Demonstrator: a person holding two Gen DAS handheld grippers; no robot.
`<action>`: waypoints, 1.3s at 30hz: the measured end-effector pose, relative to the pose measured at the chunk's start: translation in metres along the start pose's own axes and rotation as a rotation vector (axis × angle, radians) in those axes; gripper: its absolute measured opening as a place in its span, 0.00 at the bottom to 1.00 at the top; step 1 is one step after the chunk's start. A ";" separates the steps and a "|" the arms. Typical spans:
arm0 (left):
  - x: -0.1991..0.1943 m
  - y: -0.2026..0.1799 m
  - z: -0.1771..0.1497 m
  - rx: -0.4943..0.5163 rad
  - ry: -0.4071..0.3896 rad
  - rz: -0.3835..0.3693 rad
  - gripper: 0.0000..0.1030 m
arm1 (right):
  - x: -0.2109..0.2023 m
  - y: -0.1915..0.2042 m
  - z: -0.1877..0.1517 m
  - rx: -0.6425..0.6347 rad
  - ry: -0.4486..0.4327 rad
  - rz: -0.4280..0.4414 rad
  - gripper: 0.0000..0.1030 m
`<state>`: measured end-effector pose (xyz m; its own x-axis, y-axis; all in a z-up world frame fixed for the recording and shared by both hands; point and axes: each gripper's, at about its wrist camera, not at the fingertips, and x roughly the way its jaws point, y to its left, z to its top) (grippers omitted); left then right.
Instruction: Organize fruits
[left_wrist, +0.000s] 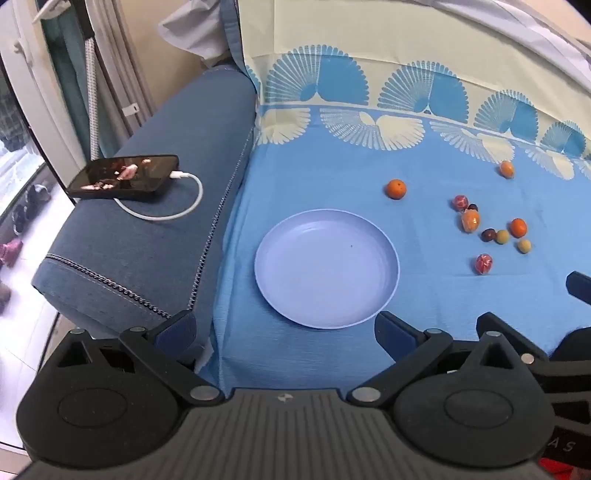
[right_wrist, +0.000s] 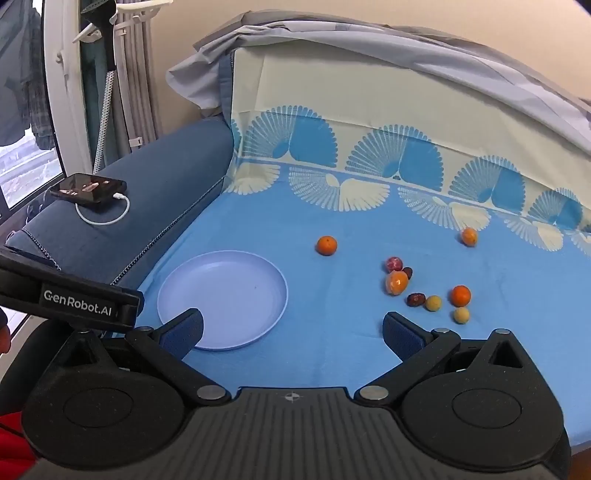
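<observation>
An empty lilac plate (left_wrist: 327, 229) (right_wrist: 221, 266) lies on the blue cloth. Right of it lie several small fruits: an orange (left_wrist: 396, 188) (right_wrist: 327, 245), a far orange (left_wrist: 506, 169) (right_wrist: 469, 236), a wrapped orange (left_wrist: 470, 220) (right_wrist: 396, 282), red ones (left_wrist: 483, 263) (right_wrist: 394, 263), dark ones (left_wrist: 488, 235) (right_wrist: 416, 299) and yellow-green ones (left_wrist: 523, 245) (right_wrist: 433, 303). My left gripper (left_wrist: 286, 334) is open and empty at the plate's near edge. My right gripper (right_wrist: 293, 334) is open and empty, between the plate and the fruit cluster.
A phone (left_wrist: 125, 177) (right_wrist: 88, 188) on a white charging cable lies on the blue sofa armrest (left_wrist: 155, 240) at the left. A patterned cloth covers the sofa back (left_wrist: 406, 55). The left gripper's body (right_wrist: 74, 295) shows at the left of the right wrist view.
</observation>
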<state>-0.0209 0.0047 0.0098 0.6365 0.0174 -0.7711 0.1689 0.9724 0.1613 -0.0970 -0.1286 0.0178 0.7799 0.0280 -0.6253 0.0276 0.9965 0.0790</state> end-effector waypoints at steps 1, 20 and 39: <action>-0.001 0.000 -0.001 0.002 -0.003 0.008 1.00 | 0.000 0.000 0.000 -0.002 0.001 0.002 1.00; 0.004 0.000 -0.004 0.009 0.018 0.018 1.00 | 0.002 0.001 0.004 -0.012 0.022 0.013 1.00; 0.009 0.002 -0.002 0.021 0.050 0.023 1.00 | 0.008 0.000 0.005 -0.025 0.052 0.013 1.00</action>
<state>-0.0164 0.0075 0.0021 0.6019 0.0518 -0.7969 0.1703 0.9666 0.1915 -0.0880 -0.1284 0.0167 0.7466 0.0445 -0.6638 0.0012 0.9977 0.0683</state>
